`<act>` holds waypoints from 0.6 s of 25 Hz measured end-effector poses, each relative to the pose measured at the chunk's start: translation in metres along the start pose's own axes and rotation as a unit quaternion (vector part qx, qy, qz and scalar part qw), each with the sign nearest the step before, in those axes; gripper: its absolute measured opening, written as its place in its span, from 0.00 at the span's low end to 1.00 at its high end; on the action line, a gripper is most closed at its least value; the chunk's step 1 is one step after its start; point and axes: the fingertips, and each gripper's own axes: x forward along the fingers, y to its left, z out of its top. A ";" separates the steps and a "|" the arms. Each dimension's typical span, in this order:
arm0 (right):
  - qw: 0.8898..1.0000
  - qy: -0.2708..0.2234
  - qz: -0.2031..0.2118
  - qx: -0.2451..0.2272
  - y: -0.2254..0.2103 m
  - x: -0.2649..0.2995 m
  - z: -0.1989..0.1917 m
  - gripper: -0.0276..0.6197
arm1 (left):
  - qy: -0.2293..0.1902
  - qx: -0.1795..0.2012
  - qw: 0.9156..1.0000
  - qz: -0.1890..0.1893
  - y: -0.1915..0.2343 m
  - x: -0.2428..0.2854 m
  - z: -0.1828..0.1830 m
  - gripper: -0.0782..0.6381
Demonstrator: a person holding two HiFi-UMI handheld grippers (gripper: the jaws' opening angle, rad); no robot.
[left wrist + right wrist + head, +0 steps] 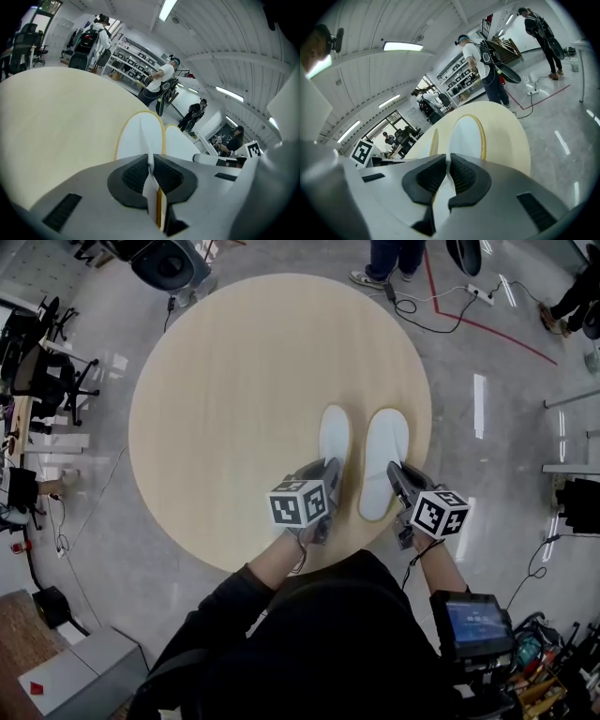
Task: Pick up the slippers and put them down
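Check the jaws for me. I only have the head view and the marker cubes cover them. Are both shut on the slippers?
Observer: The left gripper view shows the left gripper shut on the near edge of the left slipper. White material and a yellow trim strip sit between the pads.
Operator: And the right one?
Observer: The right gripper view shows the right gripper shut on the near end of the right slipper, with white material pinched in its jaws.
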 end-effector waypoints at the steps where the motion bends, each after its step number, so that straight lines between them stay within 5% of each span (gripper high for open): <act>1: 1.000 0.008 -0.001 0.000 -0.008 0.004 -0.001 0.09 | 0.007 0.001 1.000 0.002 -0.001 0.011 -0.003 0.16; 15: 0.997 0.056 -0.036 0.036 -0.074 0.022 -0.014 0.09 | 0.079 0.017 0.997 0.013 -0.017 0.079 -0.029 0.16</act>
